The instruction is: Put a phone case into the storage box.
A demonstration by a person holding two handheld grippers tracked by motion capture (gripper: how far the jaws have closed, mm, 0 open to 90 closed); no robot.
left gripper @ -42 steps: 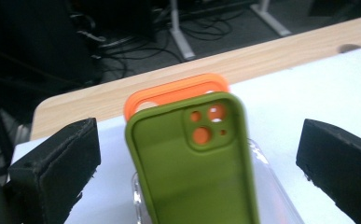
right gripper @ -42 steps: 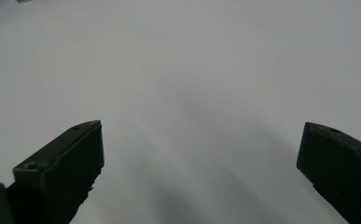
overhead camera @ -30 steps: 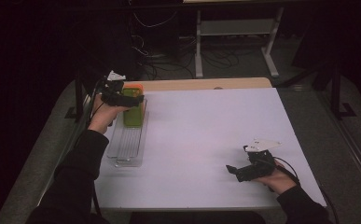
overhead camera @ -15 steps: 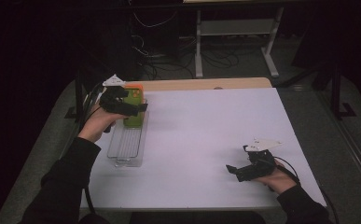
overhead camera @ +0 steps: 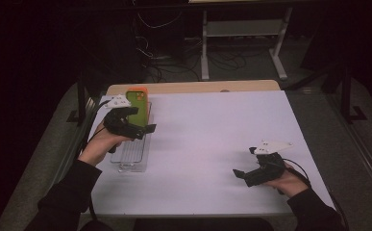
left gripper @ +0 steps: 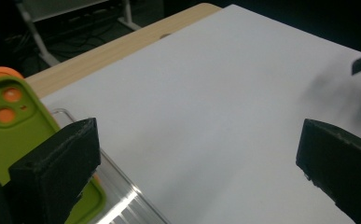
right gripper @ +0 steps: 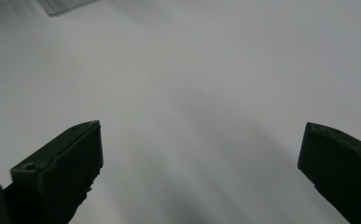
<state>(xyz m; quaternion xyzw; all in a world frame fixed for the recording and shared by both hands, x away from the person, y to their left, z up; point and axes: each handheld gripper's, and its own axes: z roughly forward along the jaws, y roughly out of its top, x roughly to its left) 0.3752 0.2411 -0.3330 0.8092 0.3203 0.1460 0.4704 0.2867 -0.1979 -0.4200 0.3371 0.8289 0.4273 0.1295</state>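
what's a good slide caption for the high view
Left tool open over a clear tray holding a green phone case; right tool open.

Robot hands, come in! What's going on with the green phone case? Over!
Left gripper open over the clear tray, holding nothing. Right gripper open, low near the table's front edge. Green case leans in tray's far end. Nothing in the way.

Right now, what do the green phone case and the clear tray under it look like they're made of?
Green phone case: looks like matte silicone or soft plastic, going by its even, dull surface, rounded edges and orange camera cut-outs. An orange case edge peeks out behind it, seemingly the same material. Clear tray: probably rigid transparent plastic, acrylic perhaps; the white tabletop shows through it, and its rim catches bright glints.
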